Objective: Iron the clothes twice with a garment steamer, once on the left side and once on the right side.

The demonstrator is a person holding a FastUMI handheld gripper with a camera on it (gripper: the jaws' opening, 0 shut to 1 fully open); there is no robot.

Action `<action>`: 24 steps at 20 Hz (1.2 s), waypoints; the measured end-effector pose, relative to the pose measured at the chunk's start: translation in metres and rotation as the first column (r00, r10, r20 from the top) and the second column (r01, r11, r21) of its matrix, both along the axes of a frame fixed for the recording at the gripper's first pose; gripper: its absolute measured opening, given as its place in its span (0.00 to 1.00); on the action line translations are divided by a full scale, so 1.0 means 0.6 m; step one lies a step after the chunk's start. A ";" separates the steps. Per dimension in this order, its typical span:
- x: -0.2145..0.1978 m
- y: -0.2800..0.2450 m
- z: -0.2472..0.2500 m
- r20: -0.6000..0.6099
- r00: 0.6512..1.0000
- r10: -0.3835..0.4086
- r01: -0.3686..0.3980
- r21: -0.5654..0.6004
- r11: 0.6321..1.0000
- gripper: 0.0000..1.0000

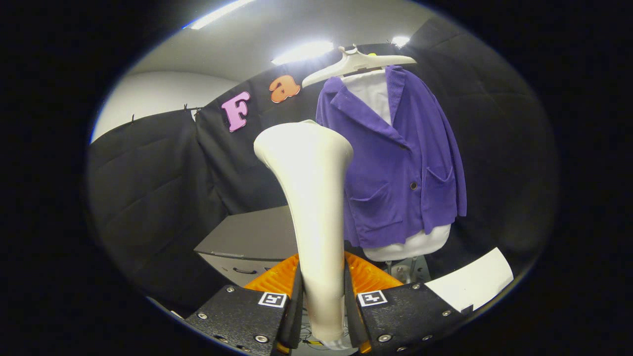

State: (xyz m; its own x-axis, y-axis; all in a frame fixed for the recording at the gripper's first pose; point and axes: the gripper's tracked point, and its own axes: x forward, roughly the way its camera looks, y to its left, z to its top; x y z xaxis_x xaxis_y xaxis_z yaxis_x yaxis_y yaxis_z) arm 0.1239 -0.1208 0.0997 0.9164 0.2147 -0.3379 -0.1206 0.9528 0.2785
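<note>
A grey cabinet (257, 232) is sitting low against the black cloth wall (153, 173), left of the fingers and beyond them, with a drawer handle showing on its front.

The gripper (321, 301) is clamping the steamer (314, 198) by its handle: both fingers are pressing on the narrow cream shaft, one on each side, so the jaws are closed onto it rather than together. The steamer is standing nearly upright between the fingers, leaning slightly to the left as it rises, and its shaft is widening into a broad, rounded head at the top. The head is turning its back to the camera, so its steam face is hidden. The head is overlapping the wall and the left edge of the jacket (395, 163), but whether it is touching the cloth cannot be told.

The purple jacket is hanging just right of the steamer and beyond it, front facing the camera, lapels open over a white form (410, 244) whose rounded base is showing below the hem. A pale hanger (356, 64) is carrying the jacket at the shoulders. Two patch pockets and a dark button are showing on the front.

Further right, a white sheet (474, 284) is lying low beside the right finger.
</note>
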 end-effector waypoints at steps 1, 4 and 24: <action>0.017 -0.008 0.018 0.018 1.000 0.000 0.000 -0.002 1.000 0.38; 0.072 -0.030 0.070 0.073 0.997 -0.007 0.008 -0.002 1.000 0.37; 0.372 -0.098 0.073 0.163 0.979 -0.122 0.144 -0.127 0.981 0.38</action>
